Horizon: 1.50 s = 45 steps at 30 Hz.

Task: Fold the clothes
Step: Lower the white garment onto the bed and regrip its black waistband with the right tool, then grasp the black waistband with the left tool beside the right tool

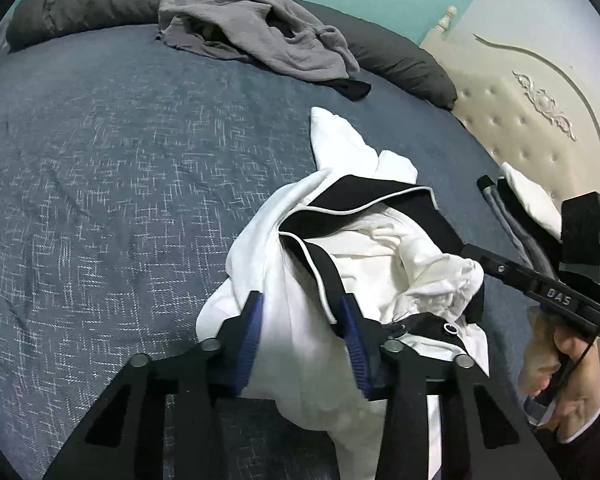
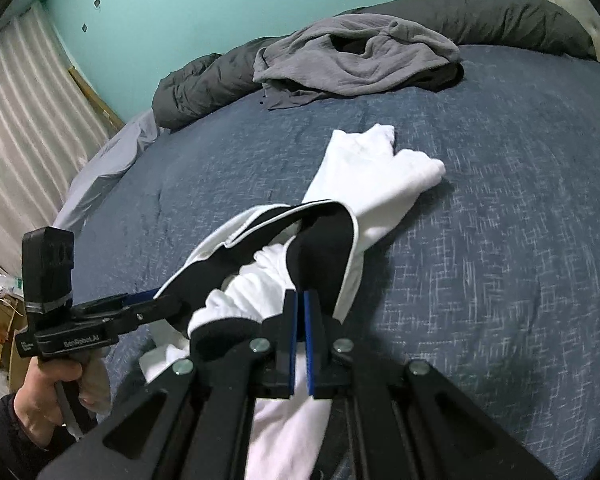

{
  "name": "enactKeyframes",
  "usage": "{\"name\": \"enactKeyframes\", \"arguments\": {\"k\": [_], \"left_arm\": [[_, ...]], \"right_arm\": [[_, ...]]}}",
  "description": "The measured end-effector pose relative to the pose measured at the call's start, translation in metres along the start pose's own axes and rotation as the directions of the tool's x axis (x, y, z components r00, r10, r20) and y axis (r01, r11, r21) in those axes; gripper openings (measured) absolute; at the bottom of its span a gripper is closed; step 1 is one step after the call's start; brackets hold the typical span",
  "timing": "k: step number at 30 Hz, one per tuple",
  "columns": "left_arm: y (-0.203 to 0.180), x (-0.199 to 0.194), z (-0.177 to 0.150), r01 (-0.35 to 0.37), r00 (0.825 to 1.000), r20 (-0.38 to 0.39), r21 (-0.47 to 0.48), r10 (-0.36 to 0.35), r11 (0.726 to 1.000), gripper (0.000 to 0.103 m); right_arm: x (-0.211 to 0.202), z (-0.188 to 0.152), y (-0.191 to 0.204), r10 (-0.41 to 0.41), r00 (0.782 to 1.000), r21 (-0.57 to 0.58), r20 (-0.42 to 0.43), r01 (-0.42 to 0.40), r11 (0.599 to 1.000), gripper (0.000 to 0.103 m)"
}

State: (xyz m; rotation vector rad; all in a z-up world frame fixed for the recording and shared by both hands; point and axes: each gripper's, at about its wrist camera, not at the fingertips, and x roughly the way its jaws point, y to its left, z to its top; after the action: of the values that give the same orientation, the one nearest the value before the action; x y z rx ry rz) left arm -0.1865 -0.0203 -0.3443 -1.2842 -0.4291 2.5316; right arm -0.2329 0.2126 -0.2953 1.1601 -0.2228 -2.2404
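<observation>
A white garment with black panels and white piping (image 1: 380, 248) lies bunched on the blue bedcover (image 1: 100, 168), one white sleeve (image 2: 380, 176) stretched away from me. My left gripper (image 1: 302, 314) has its blue pads on either side of a fold of white cloth and black band, and the cloth fills the gap. In the right wrist view the left gripper (image 2: 168, 302) enters the garment from the left, held by a hand. My right gripper (image 2: 300, 300) is shut with black fabric drawn up to its tips. From the left wrist view, the right gripper (image 1: 470, 254) pinches the crumpled white edge.
A grey garment (image 1: 260, 36) lies crumpled at the far side of the bed over something black (image 1: 354, 88). Dark grey bedding (image 2: 500, 16) runs along the wall. A cream tufted headboard (image 1: 520, 120) stands to the right, a curtain (image 2: 28, 120) and boxes (image 2: 0, 320) to the left.
</observation>
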Motion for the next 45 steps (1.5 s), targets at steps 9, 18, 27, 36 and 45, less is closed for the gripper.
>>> {"name": "enactKeyframes", "arguments": {"k": [9,18,27,36,45], "left_arm": [[0.005,-0.017,0.004,0.058,0.998,0.041,-0.048,-0.057,0.997,0.028],[-0.005,-0.005,-0.002,0.106,0.994,0.004,-0.038,-0.106,0.994,0.002],[0.019,-0.032,-0.005,0.007,0.999,0.046,-0.052,-0.004,0.999,0.002],[0.053,-0.047,-0.005,-0.078,0.994,0.071,-0.133,0.088,0.988,0.002],[0.029,-0.069,0.020,-0.190,0.969,0.141,-0.100,0.203,0.977,0.039]], "right_arm": [[0.001,0.000,-0.008,0.031,0.999,0.022,0.016,-0.031,0.999,0.003],[0.004,-0.001,-0.012,0.035,0.999,0.027,0.018,-0.035,0.999,0.003],[0.000,0.000,-0.017,0.023,0.999,0.048,0.038,-0.025,0.999,0.003],[0.000,0.002,-0.015,0.029,0.998,0.048,0.048,-0.031,0.998,0.003],[0.002,0.003,-0.017,0.045,0.998,0.048,0.049,-0.047,0.998,0.003]]}}
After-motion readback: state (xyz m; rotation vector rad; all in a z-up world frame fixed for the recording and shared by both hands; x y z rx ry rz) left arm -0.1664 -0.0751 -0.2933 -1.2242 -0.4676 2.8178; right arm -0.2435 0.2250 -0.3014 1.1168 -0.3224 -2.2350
